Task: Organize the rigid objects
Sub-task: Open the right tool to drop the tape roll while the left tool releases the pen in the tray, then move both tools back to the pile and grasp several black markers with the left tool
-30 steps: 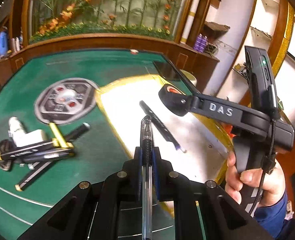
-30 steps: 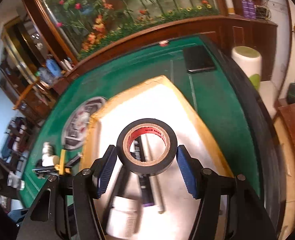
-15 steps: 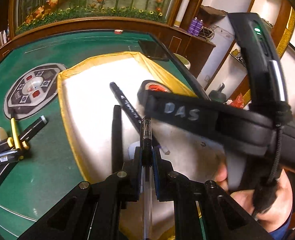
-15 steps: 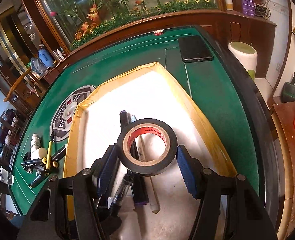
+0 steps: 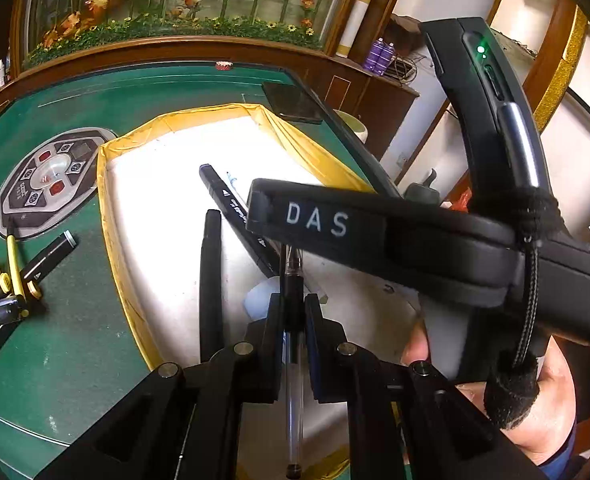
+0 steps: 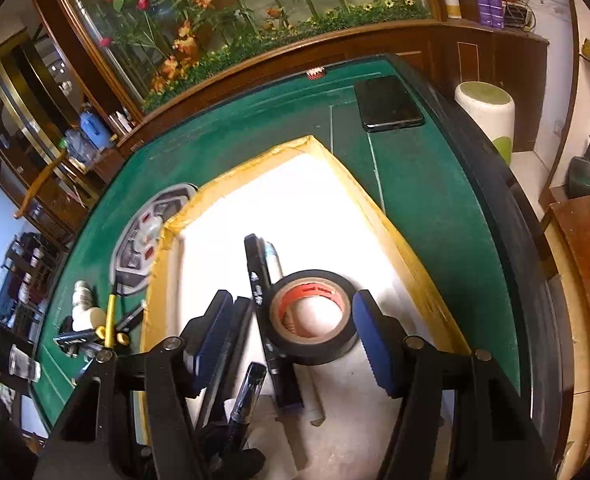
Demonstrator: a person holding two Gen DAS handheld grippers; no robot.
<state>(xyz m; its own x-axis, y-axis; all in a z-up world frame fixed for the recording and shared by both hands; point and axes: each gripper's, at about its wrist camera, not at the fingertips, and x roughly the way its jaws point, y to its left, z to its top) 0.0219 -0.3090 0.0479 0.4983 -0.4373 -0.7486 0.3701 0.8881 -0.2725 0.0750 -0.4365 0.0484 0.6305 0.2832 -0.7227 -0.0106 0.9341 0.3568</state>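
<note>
Black plastic left tongs (image 5: 293,312) pinch a clear ballpoint pen (image 5: 293,364), its long axis running straight ahead along the fingers, above the white yellow-rimmed tray (image 5: 113,216). Right tongs (image 6: 295,332) are spread wide, with a black roll of tape (image 6: 315,354) lying between their fingers in the tray.

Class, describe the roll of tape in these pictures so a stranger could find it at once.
Start at the green table and find the white tray with yellow taped edges. Inside, between the right gripper's open blue pads, lies the black tape roll. It is the only ring there, with a red-printed core, beside long straight pens.
</note>
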